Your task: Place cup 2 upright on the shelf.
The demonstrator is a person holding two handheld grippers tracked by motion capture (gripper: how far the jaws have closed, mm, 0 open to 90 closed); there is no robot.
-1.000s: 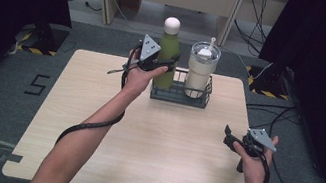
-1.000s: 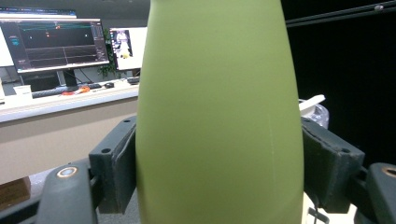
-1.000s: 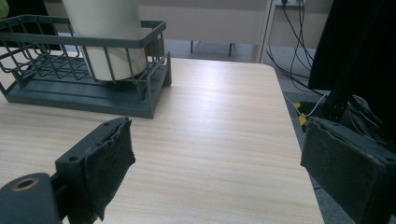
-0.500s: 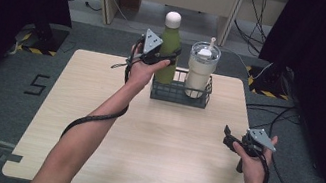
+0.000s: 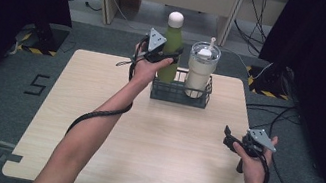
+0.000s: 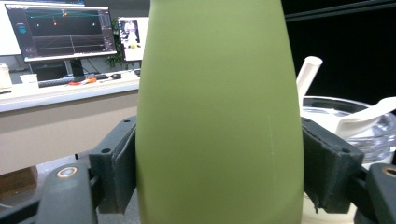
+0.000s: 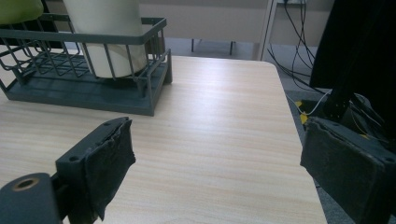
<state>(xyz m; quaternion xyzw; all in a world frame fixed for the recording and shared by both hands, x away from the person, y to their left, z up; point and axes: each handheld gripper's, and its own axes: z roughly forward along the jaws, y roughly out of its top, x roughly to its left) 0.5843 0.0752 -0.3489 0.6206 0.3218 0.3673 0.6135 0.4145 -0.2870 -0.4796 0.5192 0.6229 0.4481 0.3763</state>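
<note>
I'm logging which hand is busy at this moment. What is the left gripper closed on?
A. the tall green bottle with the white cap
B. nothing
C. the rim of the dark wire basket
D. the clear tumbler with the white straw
A: in the left gripper view both black pads press the sides of the tall green bottle, and the high view shows the left gripper at that bottle.

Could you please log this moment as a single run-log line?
left tongs: shut on green bottle | bottle: in wire basket beside tumbler | right tongs: open, nothing held, over table
</note>
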